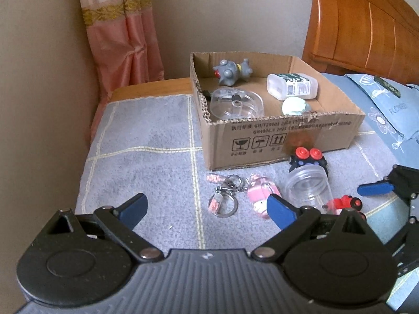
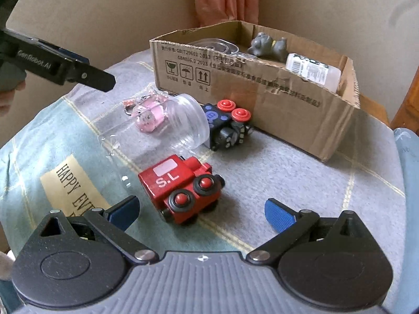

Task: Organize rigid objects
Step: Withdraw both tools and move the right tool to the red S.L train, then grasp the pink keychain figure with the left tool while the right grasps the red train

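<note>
A red toy train (image 2: 180, 185) marked "S.L" lies on the grey blanket, just ahead of my right gripper (image 2: 201, 210). That gripper is open, with nothing between its blue pads. Behind the train a clear plastic jar (image 2: 162, 125) lies on its side, next to a black toy with red knobs (image 2: 227, 125). My left gripper (image 1: 208, 209) is open and empty above the blanket, near the ring keychains (image 1: 225, 196) and a pink keychain (image 1: 259, 193). The open cardboard box (image 1: 275, 136) holds a grey figure (image 1: 231, 72), a clear dome lid (image 1: 235, 103) and a white bottle (image 1: 292, 85).
The blanket (image 1: 146, 157) covers a bed with a wall and a pink curtain (image 1: 123, 39) to the left. A wooden headboard (image 1: 366, 21) and a blue flowered pillow (image 1: 387, 110) lie behind the box. A cloth printed "HAPPY" (image 2: 68, 180) lies left of the train.
</note>
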